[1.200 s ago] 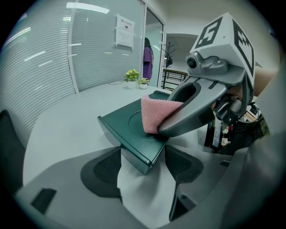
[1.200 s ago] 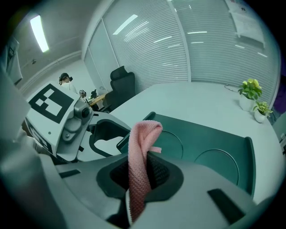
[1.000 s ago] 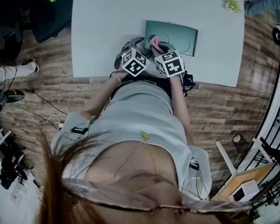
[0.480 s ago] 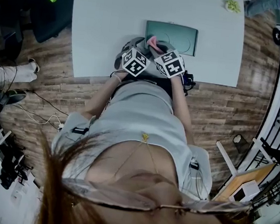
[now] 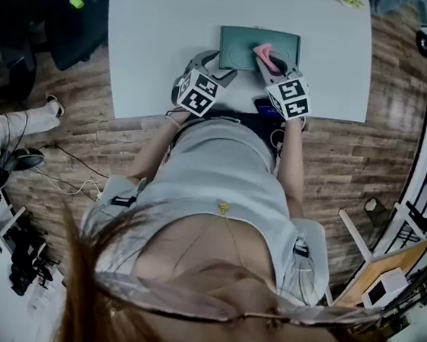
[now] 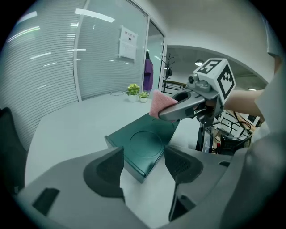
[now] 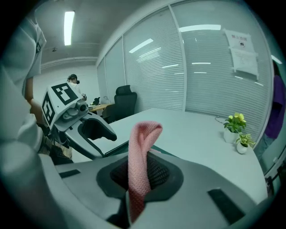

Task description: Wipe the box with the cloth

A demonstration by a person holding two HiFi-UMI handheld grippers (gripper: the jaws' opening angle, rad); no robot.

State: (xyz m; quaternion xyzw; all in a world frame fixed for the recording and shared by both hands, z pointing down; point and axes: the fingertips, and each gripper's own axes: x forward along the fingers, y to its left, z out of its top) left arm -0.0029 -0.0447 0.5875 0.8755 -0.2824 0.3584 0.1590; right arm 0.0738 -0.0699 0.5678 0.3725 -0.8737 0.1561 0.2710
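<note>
**Pink cloth held over the green box**

The flat, dark-green rectangular box (image 5: 243,49) lies on the pale grey table (image 5: 161,22). The right gripper (image 7: 142,179), its jaws clamped on a folded pink knitted cloth (image 7: 142,147), is over the box's right part. The left gripper (image 6: 144,163), jaws apart and holding nothing, sits at the box's near left corner.

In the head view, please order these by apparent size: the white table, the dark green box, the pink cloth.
Largest: white table.
Middle: flat dark green box.
Smallest: pink knitted cloth.
</note>
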